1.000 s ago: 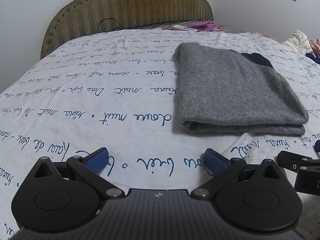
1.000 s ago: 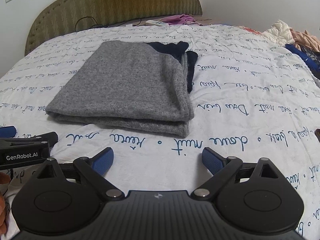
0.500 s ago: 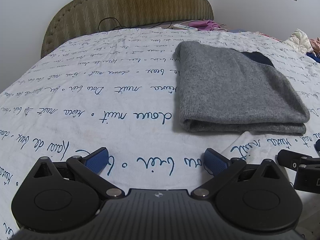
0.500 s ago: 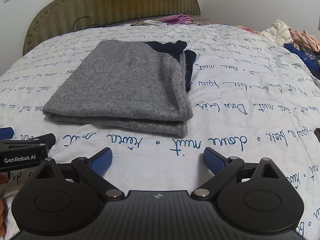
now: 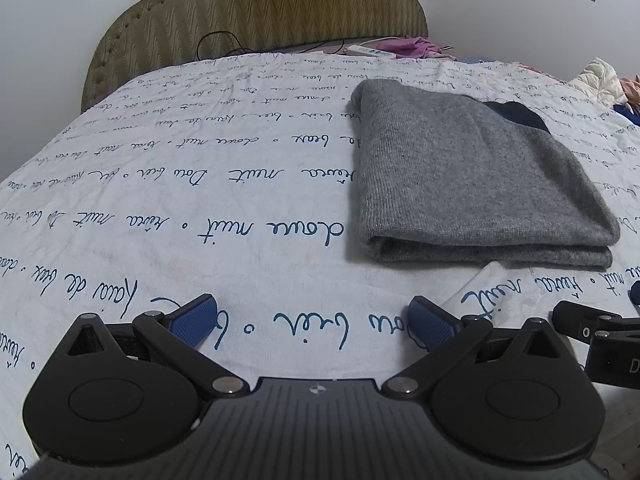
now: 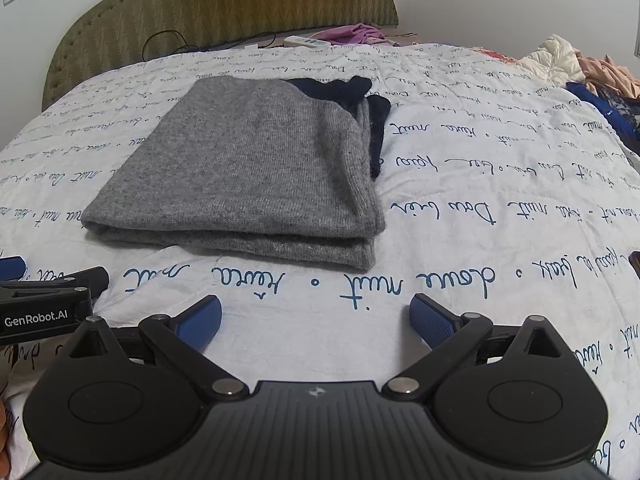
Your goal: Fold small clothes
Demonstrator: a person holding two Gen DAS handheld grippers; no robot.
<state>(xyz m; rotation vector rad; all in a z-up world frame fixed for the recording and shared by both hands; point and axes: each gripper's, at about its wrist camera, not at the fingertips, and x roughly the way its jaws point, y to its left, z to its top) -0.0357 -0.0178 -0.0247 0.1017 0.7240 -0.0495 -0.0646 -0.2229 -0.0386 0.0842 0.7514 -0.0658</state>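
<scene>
Right of centre in the left wrist view, a folded grey sweater [image 5: 476, 184] is laid flat on the bedspread [image 5: 200, 200]; the left gripper [image 5: 312, 322] is held open and empty, clear of it. Centre-left in the right wrist view, the right gripper [image 6: 316, 320] is likewise spread, empty, judged withdrawn because folding looks finished.
</scene>
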